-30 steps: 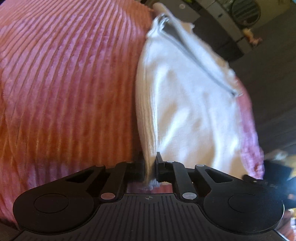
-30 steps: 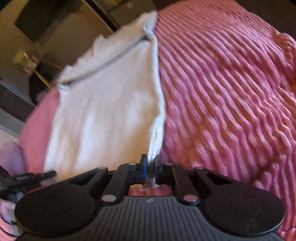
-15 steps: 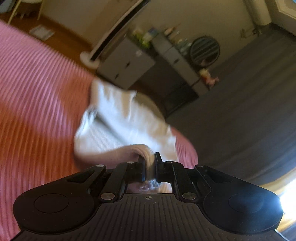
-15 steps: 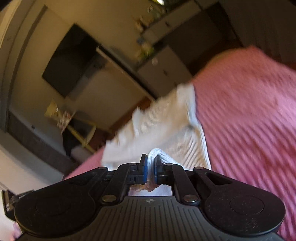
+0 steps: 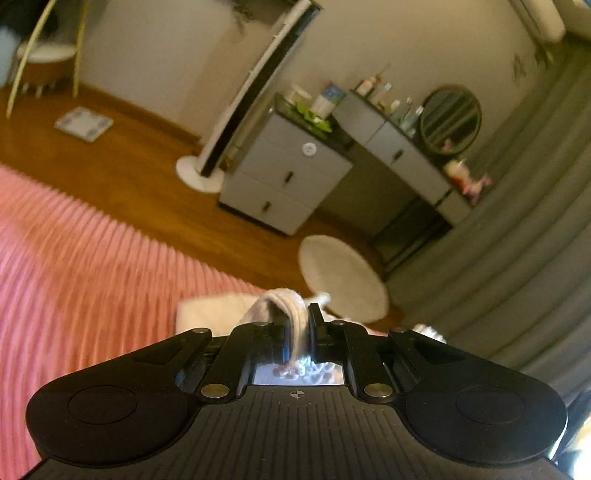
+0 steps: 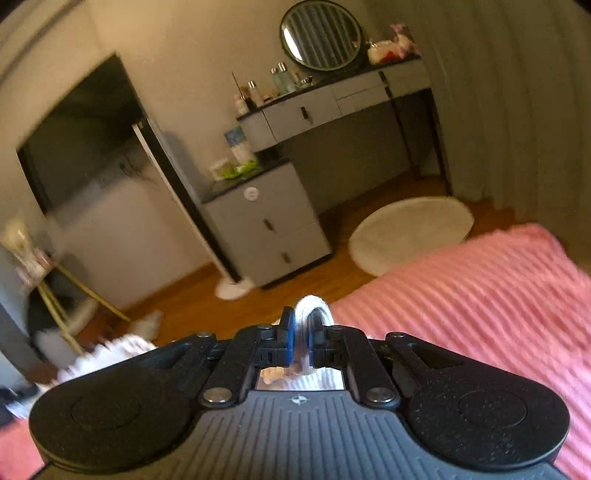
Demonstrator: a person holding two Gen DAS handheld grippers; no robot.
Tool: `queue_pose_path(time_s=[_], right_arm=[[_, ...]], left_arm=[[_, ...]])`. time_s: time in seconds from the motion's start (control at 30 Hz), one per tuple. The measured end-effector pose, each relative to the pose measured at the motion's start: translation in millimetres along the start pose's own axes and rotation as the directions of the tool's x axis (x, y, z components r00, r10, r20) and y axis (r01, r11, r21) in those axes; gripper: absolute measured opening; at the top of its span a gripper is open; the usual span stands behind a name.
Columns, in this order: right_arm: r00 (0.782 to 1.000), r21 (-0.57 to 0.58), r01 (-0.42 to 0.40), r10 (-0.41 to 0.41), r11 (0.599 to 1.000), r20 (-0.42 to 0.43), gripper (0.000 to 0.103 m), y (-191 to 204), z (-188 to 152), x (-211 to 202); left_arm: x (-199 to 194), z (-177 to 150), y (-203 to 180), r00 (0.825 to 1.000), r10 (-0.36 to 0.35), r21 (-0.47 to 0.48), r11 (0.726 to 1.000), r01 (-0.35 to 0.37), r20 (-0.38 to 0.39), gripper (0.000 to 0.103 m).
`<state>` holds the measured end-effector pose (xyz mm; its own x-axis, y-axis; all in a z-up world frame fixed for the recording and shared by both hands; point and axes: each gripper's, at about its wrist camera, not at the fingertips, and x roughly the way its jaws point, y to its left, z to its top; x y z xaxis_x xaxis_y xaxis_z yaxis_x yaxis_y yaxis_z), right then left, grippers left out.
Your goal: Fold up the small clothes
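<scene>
Now both tongs are up off the bed and pointing out across the room. The left tongs (image 5: 297, 328) are clenched on a bunched fold of the white garment (image 5: 291, 306), the fabric humping up over the fingertips and running down between the two fingers. Just beyond, on the left side, a flatter part of the same garment lies on the pink ribbed bedspread (image 5: 74, 288), close to the bed's edge.

Over on the other side, the right tongs (image 6: 300, 339) are clamped on a white garment (image 6: 312, 308) too, a thick rolled edge pinched between the blue pads (image 6: 289, 338) and curling over the top. The pink bedspread (image 6: 461, 302) fills the right of that view; the fabric below the grip is hidden behind the tool's body.

Past the bed there's a wooden floor (image 5: 122, 173) with a round cream rug (image 5: 341, 277), a grey drawer cabinet (image 5: 284, 184), a grey dressing table (image 6: 332, 107) with bottles and a round mirror (image 6: 320, 35), and grey curtains (image 5: 517, 266). A white tower fan (image 5: 255, 92) stands beside the cabinet. A scale (image 5: 84, 123) lies on the floor. Much of it is blurred.
</scene>
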<state>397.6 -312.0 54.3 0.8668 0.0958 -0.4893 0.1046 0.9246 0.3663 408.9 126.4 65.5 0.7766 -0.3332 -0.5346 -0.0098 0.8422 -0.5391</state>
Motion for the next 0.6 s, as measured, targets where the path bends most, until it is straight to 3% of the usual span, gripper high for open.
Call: queue_pose_path(time_s=[0.17,0.23,0.3,0.37,0.43,0.6], right_arm=[[0.996,-0.101,0.074,-0.078,0.992,-0.034,0.008,4.8,-13.0,46.3],[0.995,-0.081,0.098,-0.098,0.992,-0.003,0.021,-3.3,-16.0,42.0],[0.997,-0.075,0.076,-0.075,0.994,0.019,0.031,-12.5,-20.1,29.7],[0.999,-0.116,0.048,-0.05,0.992,-0.008,0.032,-16.4,-27.8,24.1],[0.998,-0.145,0.02,-0.028,0.989,-0.053,0.032,-17.8,-39.6,19.5],[0.989,-0.117,-0.029,0.011,0.993,-0.148,0.033,-15.0,-63.5,20.0]], left_arm=[[49.3,-18.4,10.4,0.99,0.125,0.064,0.991,-0.121,-0.068,0.019],[45.8,-28.8,22.9,0.988,0.138,0.082,0.988,-0.132,-0.071,0.032],[31.6,-39.2,31.1,0.991,0.119,0.103,0.988,-0.113,-0.062,0.057],[15.2,-50.1,39.0,0.993,0.109,0.111,0.988,-0.103,-0.043,0.065],[6.0,-61.3,44.4,0.995,0.074,0.11,0.992,-0.067,-0.065,0.068],[7.0,-79.1,47.5,0.987,0.06,0.067,0.997,-0.05,-0.147,0.069]])
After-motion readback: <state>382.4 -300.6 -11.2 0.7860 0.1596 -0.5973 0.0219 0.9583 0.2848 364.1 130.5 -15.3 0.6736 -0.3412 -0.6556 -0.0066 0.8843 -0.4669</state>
